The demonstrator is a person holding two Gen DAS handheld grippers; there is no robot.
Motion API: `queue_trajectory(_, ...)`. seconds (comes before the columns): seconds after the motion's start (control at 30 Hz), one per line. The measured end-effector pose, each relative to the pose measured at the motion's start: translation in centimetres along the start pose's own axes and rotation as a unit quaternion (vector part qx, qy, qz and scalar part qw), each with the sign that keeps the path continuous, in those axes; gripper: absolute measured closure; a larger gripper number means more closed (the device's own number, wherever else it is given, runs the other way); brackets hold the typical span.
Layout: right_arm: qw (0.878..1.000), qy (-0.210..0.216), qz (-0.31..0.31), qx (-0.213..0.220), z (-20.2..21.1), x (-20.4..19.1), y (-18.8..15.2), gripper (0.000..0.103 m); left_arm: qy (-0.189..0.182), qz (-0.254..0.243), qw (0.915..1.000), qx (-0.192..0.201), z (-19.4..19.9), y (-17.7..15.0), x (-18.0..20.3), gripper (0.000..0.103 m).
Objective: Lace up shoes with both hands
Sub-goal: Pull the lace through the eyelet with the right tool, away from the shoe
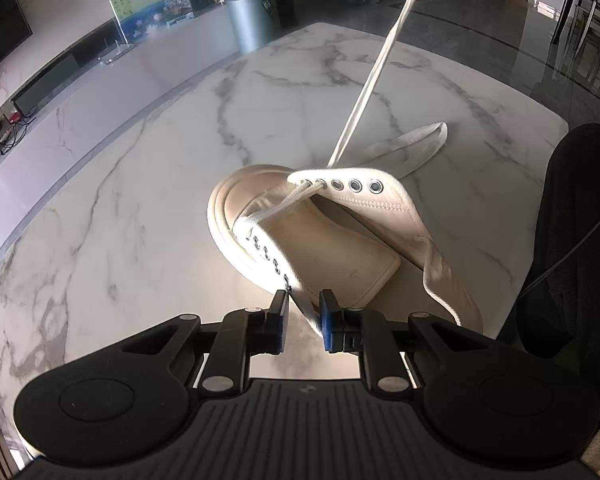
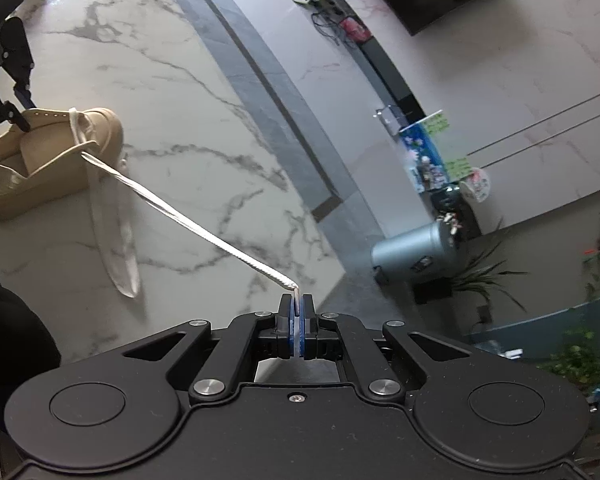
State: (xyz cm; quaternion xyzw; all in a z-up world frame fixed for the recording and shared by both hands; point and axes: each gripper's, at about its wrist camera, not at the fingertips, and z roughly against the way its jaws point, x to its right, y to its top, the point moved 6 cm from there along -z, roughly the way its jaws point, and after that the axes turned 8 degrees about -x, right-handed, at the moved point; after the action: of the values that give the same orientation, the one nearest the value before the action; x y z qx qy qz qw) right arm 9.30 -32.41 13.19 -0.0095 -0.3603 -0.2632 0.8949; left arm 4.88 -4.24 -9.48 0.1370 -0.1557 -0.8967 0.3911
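Observation:
A cream canvas shoe [image 1: 320, 248] lies on the marble table [image 1: 140, 200], toe pointing away in the left wrist view. My left gripper [image 1: 304, 308] is shut on the near eyelet flap, which passes between its blue pads. A white lace [image 1: 380, 60] rises taut from the far flap's front eyelets [image 1: 312, 183] and leaves the top of the frame. In the right wrist view my right gripper [image 2: 296, 304] is shut on the lace's tip. The lace [image 2: 204, 232] stretches back to the shoe [image 2: 40, 168], where the left gripper [image 2: 22, 110] holds the flap. A loose lace length [image 2: 118, 240] lies flat beside the shoe.
A person's dark clothing [image 1: 580, 240] borders the table at the right. Beyond the table's far edge stand a grey round bin [image 1: 252, 16] and a long low cabinet [image 1: 100, 92] along the wall. Chairs [image 1: 588, 20] are at the far right.

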Motion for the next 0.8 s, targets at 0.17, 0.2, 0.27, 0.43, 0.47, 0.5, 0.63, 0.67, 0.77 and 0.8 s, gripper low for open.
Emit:
queue_trajectory(0.17, 1.0, -0.007, 0.005, -0.003, 0.5, 0.6, 0.2, 0.102, -0.001, 0.001, 1.0, 0.002, 0.0, 0.0, 0.0, 0.089)
queue_trajectory(0.2, 1.0, -0.008, 0.007, -0.005, 0.5, 0.6, 0.2, 0.102, -0.001, 0.001, 1.0, 0.002, 0.0, -0.1, 0.0, 0.089)
queue_trajectory(0.27, 1.0, -0.009, 0.009, -0.007, 0.5, 0.6, 0.2, 0.103, -0.001, 0.001, 1.0, 0.002, 0.0, -0.1, -0.1, 0.089)
queue_trajectory(0.43, 1.0, -0.006, 0.009, -0.011, 0.7, 0.6, 0.2, 0.103, 0.0, 0.002, 1.0, 0.003, -0.1, -0.1, -0.1, 0.089)
queue_trajectory(0.47, 1.0, -0.005, 0.009, -0.011, 0.8, 0.6, 0.2, 0.103, 0.0, 0.002, 1.0, 0.003, -0.1, -0.1, 0.0, 0.089)
queue_trajectory(0.5, 1.0, -0.005, 0.009, -0.012, 0.8, 0.6, 0.3, 0.103, 0.0, 0.002, 1.0, 0.003, -0.1, -0.1, 0.0, 0.089)
queue_trajectory(0.63, 1.0, -0.001, 0.008, -0.014, 0.7, 0.5, 0.3, 0.103, 0.002, 0.002, 1.0, 0.004, 0.0, -0.1, 0.0, 0.089)
queue_trajectory(0.67, 1.0, 0.005, 0.006, -0.016, 0.4, 0.4, 0.2, 0.103, 0.002, 0.002, 1.0, 0.004, 0.0, -0.1, 0.0, 0.089)
queue_trajectory(0.77, 0.999, 0.023, 0.005, -0.023, -0.3, -0.5, -0.1, 0.103, 0.003, 0.001, 1.0, 0.004, 0.0, -0.1, 0.1, 0.089)
queue_trajectory(0.8, 0.999, 0.033, 0.003, -0.027, -0.8, -1.0, -0.4, 0.103, 0.003, 0.001, 1.0, 0.004, 0.1, -0.1, 0.1, 0.089)
